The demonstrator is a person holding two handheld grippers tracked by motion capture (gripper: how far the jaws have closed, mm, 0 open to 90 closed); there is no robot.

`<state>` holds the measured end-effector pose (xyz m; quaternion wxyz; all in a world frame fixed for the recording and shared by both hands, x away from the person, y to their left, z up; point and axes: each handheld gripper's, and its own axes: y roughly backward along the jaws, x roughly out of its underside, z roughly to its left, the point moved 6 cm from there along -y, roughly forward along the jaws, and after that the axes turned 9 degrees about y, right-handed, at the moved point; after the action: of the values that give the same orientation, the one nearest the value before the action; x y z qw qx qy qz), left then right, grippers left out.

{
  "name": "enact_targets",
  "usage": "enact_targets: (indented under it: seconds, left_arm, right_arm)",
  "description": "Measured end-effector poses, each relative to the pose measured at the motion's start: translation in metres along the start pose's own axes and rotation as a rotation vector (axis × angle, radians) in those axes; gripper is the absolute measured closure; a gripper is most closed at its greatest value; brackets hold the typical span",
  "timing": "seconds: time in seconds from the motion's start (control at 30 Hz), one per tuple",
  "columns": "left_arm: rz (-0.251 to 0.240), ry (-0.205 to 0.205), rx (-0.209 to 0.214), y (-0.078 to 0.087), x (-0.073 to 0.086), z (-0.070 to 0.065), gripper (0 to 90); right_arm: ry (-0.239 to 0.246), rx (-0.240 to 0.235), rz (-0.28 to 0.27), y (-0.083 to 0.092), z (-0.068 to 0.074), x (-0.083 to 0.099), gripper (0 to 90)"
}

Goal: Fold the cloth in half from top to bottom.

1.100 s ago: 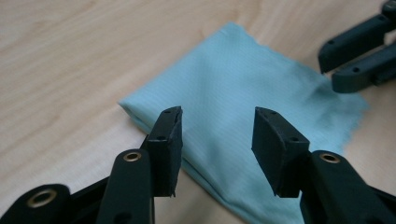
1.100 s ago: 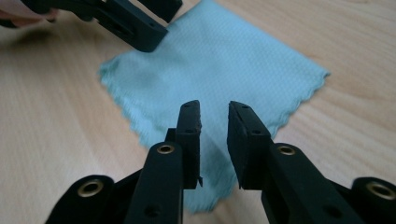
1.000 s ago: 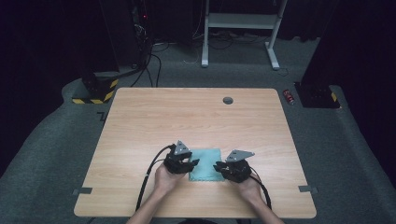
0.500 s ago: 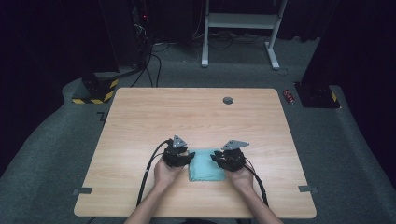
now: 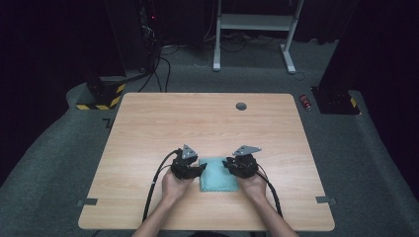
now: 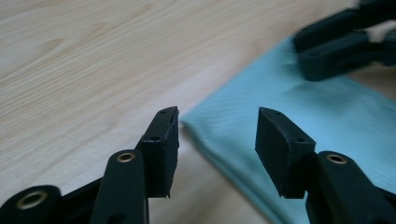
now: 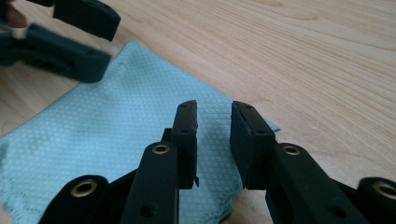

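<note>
A folded teal cloth [image 5: 217, 175] lies flat on the wooden table [image 5: 197, 123] near its front edge. My left gripper [image 5: 200, 169] is at the cloth's left edge. In the left gripper view its jaws stand apart, having just been opening, and between them there is just the cloth's corner [image 6: 224, 128] lying beyond the left gripper [image 6: 217, 135]. My right gripper [image 5: 228, 163] is at the cloth's right edge. The right gripper [image 7: 214, 135] hovers over a corner of the cloth [image 7: 116, 126]; its jaws have been opening, the gap is narrow, and nothing is pinched.
A round cable hole [image 5: 241, 105] sits at the table's far side. Grey tape marks the front corners [image 5: 87, 202] [image 5: 322, 200]. Black cables [image 5: 155, 180] trail from both grippers toward the front edge. A desk frame and dark equipment stand on the floor beyond.
My right gripper has moved left, in toward the cloth's right edge. The left hand has stayed at the cloth's left edge.
</note>
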<state>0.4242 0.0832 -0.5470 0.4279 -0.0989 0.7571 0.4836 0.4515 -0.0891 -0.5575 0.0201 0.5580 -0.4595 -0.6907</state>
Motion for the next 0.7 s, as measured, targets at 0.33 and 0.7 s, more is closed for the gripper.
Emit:
enact_targets:
  seconds: [0.33,0.7]
  left_arm:
    - [-0.018,0.046,-0.018,0.018,0.023,0.01,46.6]
    - [-0.077,0.189,-0.129,0.056,0.046,0.068,43.5]
  right_arm:
    - [-0.003,0.008,-0.027,0.022,-0.004,0.012,65.3]
    - [-0.088,0.168,0.002,0.07,-0.042,0.054,59.2]
